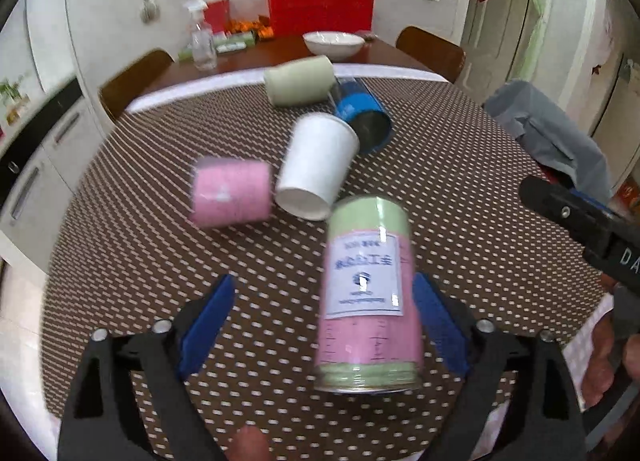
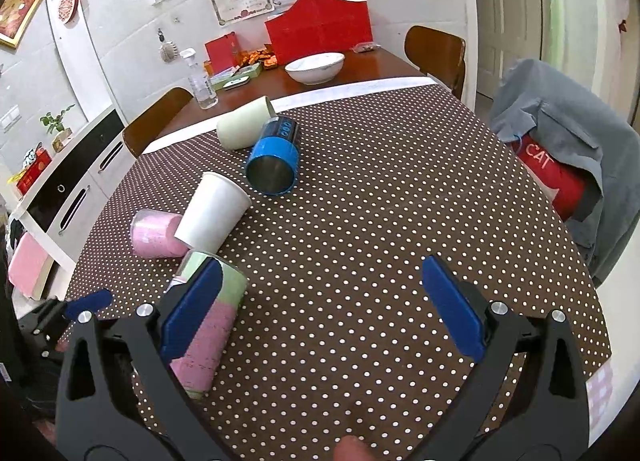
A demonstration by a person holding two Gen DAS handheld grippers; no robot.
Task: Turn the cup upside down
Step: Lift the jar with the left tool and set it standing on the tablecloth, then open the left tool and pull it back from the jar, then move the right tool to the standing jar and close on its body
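The left gripper (image 1: 324,325) is standing with its blue pads spread wide around the pink and green cup (image 1: 370,293), which is sitting between them on the dotted tablecloth (image 1: 460,181). The right pad looks to be touching or almost touching the cup's side, while the left pad (image 1: 208,325) is standing well clear, so nothing is being squeezed. The cup's label is reading upside down and a metal rim is showing at its near, lower end, so it appears to be inverted already, though whether it is resting fully on the cloth is hard to tell through the motion blur.

To do this step well, the person should probably be centring the cup between the pads, so that pulling away or closing does not knock it toward the white cup (image 1: 318,165) just behind it.

The right gripper (image 2: 320,301) is also gaping wide and holding nothing, hovering over bare cloth to the right of the pink and green cup.

The right wrist view is showing that cup from the side and leaning, partly hidden behind a pad; it is also showing the blue cup (image 2: 272,165) with its open mouth, lying behind the white cup. The left wrist view alone is showing the label and the pad gaps.
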